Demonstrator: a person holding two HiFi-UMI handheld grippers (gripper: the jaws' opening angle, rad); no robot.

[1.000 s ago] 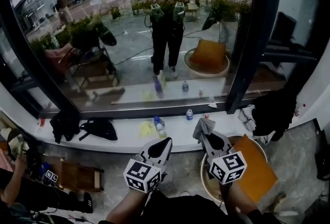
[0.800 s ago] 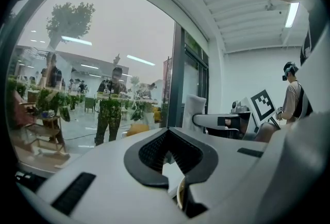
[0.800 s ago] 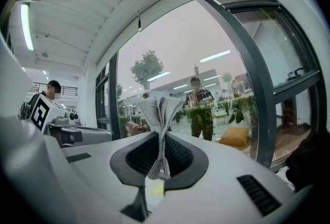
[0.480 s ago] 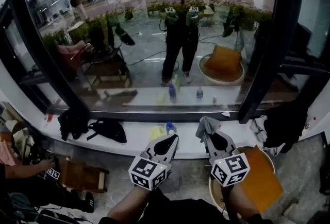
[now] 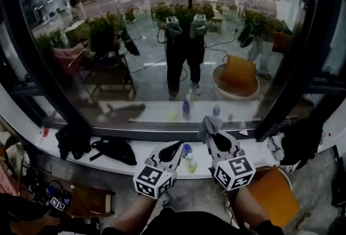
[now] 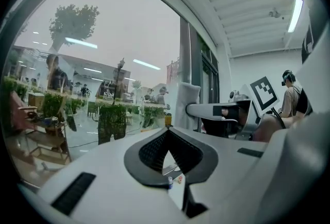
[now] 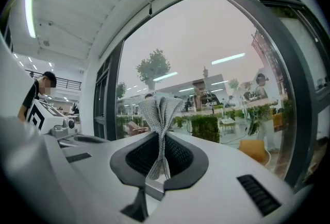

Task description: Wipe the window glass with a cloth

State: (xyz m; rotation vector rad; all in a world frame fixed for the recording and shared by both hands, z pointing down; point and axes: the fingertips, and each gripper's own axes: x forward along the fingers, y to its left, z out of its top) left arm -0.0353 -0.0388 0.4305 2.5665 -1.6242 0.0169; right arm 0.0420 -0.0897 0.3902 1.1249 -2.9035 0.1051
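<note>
**Head view: cloth up, glass not yet touched**

Right gripper pinches a grey cloth, which bunches above its jaws, near the glass but seemingly short of it. Left gripper, just left, is clamped on nothing. Approach step. Next move needs a push farther until the cloth presses flat, then a sweep.

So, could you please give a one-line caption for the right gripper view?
Right gripper clamps a folded grey cloth, facing the window glass.

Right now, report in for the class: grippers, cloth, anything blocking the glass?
Left gripper shut, empty. Right gripper shut on cloth, raised toward window glass; contact unclear. Bottles on sill below; pane unobstructed.
</note>
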